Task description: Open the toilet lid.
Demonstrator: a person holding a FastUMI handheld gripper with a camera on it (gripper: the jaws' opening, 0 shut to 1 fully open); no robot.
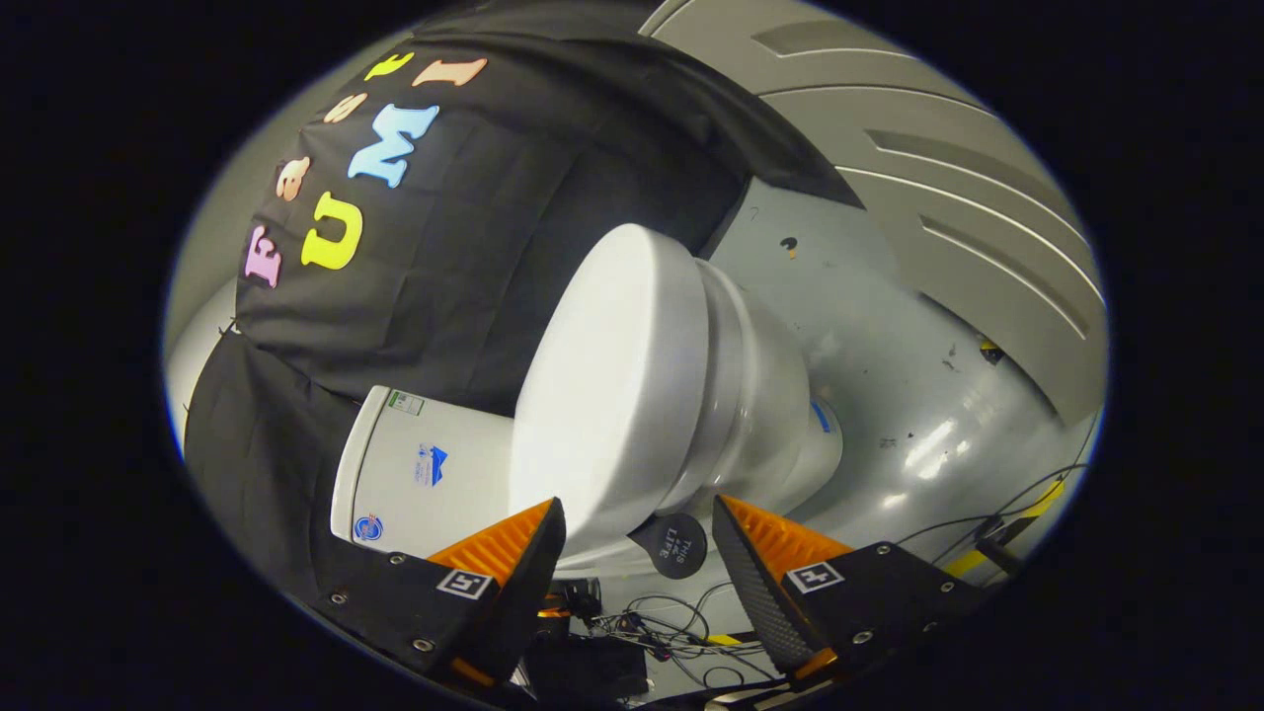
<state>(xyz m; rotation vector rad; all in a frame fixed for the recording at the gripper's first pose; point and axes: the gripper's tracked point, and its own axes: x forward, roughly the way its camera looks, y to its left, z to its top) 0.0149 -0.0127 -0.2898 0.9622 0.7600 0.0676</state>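
A white toilet stands against the black cloth wall, and the view is tilted so it appears rolled sideways. Its lid point(612, 395) lies down flat on the seat, above the bowl point(765, 405). The tank point(434, 474) with small stickers sits behind the lid. My gripper point(637, 506) is open with its fingers spread wide. The side rim of the lid shows in the gap just ahead of the fingertips, near the tank end. I cannot tell if a finger touches it. Nothing is gripped.
A round black tag point(677, 545) hangs by the toilet's side, just beyond the fingers. Loose cables point(671, 632) lie on the glossy grey floor point(889, 346) below. A grey ribbed wall panel point(968, 197) stands past the bowl. Yellow tape point(987, 555) marks the floor.
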